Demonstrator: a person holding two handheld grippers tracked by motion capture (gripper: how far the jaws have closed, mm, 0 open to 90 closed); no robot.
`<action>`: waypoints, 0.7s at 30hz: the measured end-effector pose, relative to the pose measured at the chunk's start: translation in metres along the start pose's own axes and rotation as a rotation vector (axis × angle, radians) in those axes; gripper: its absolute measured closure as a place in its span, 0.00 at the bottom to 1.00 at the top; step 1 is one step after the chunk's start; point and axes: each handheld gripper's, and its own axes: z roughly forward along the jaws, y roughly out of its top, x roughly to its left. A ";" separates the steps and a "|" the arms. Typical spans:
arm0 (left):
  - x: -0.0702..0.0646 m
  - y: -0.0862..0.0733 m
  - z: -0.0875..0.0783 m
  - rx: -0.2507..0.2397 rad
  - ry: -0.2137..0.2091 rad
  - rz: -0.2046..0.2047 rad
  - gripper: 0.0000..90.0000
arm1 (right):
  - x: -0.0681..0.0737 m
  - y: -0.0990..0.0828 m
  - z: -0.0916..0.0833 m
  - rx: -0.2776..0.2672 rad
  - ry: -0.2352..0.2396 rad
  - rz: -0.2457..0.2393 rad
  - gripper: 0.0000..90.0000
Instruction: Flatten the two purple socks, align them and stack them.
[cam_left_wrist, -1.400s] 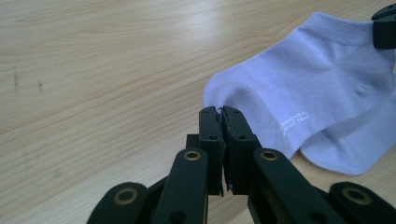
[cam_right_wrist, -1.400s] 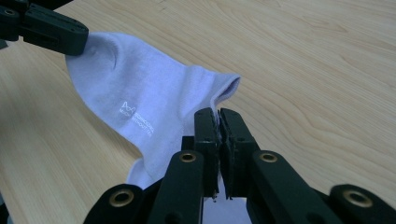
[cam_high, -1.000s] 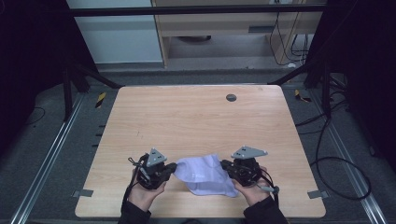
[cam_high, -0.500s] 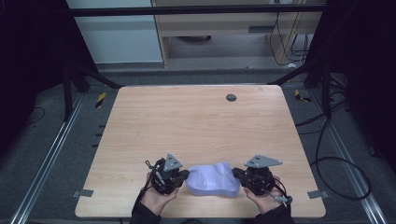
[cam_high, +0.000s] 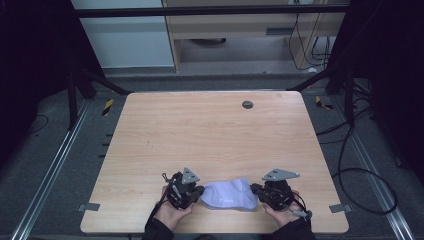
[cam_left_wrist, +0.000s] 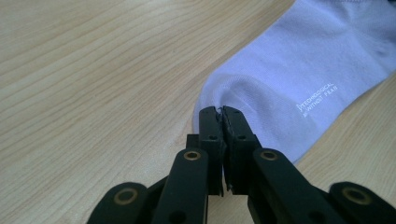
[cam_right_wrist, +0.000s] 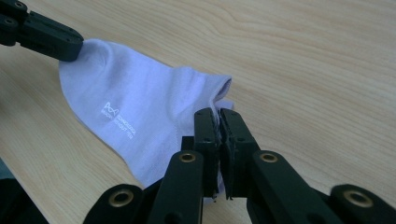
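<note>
Lying flat at the near bench (cam_high: 150, 150) edge: sock (cam_high: 230, 195), now stretched out, less bunched than a second ago. Pinching its ends, jaws closed: left claw (cam_high: 200, 192), right claw (cam_high: 256, 190). Showing white lettering (cam_right_wrist: 119, 122) in claw views. Farther off, lying alone: dark disc (cam_high: 247, 104).

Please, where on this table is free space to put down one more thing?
The table is bare from the far edge with the round grommet down to mid-table, and along both sides. The near edge is crowded: the left tool and right tool hold the sock.
</note>
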 end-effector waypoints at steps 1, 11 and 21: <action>0.000 -0.001 0.001 0.004 0.000 0.000 0.96 | 0.000 -0.001 0.002 0.008 0.001 0.005 0.96; 0.001 -0.005 0.010 0.030 0.005 -0.004 0.95 | -0.005 -0.007 0.013 0.047 -0.012 0.009 0.95; 0.001 -0.006 0.002 0.012 0.009 -0.005 0.81 | -0.008 -0.011 0.014 0.049 -0.042 -0.014 0.79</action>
